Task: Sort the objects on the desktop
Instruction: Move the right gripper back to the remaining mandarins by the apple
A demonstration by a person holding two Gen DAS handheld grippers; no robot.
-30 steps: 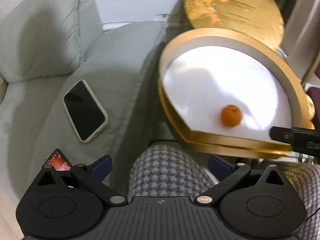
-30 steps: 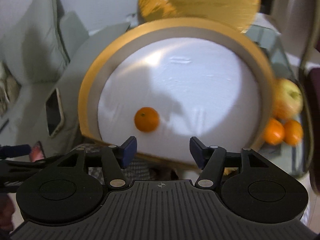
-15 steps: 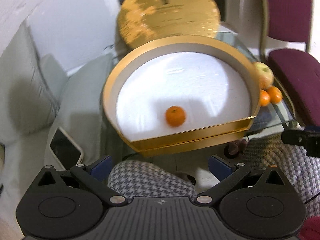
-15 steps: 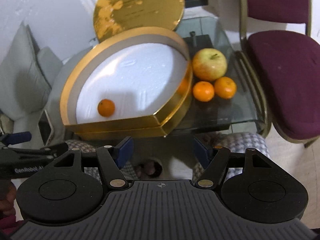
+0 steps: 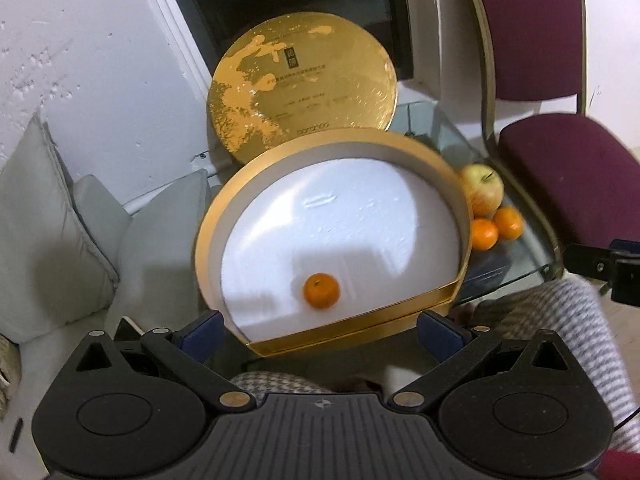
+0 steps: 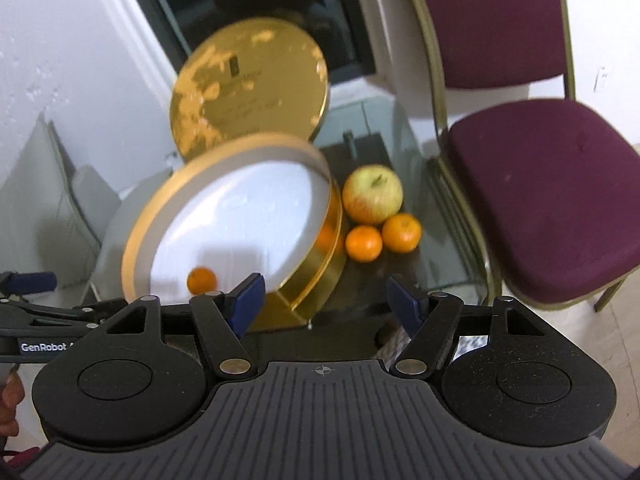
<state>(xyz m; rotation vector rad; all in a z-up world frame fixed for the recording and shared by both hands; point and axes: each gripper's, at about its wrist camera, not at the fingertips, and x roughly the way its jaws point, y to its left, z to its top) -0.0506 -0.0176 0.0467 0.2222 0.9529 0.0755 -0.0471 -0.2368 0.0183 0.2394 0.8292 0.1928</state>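
Both cameras have pulled back and swung right since a second ago: then the box filled each view, and now the fruit, the chair and the dark window are in sight as well. The phone seen earlier on the cushion at the left has dropped out of frame.

The left hand-held gripper (image 5: pixel 320 326) is released, jaws wide, holding nothing, near the box's straight front edge. The right hand-held gripper (image 6: pixel 325 298) is likewise released and empty, hovering short of the desk (image 6: pixel 436 256).

The gold box (image 5: pixel 208 240) sits on the left part of the glass desk, its lid (image 5: pixel 304 84) propped upright behind it against the wall. One tangerine (image 5: pixel 321 290) lies inside on the white lining, near the front edge.

As for progress, I judge the sorting barely begun: one fruit is in, three are out. The apple (image 6: pixel 373 193) and two more tangerines, one nearer the box (image 6: pixel 363 243) and one farther right (image 6: pixel 401 233), cluster on the glass just right of the box, touching one another. An orange patch on the box's gold wall looks like a reflection, though I cannot be sure.

What is left, I would guess, is to bring those three into the box, and perhaps to close the lid. The right hand-held gripper is the nearer to them.
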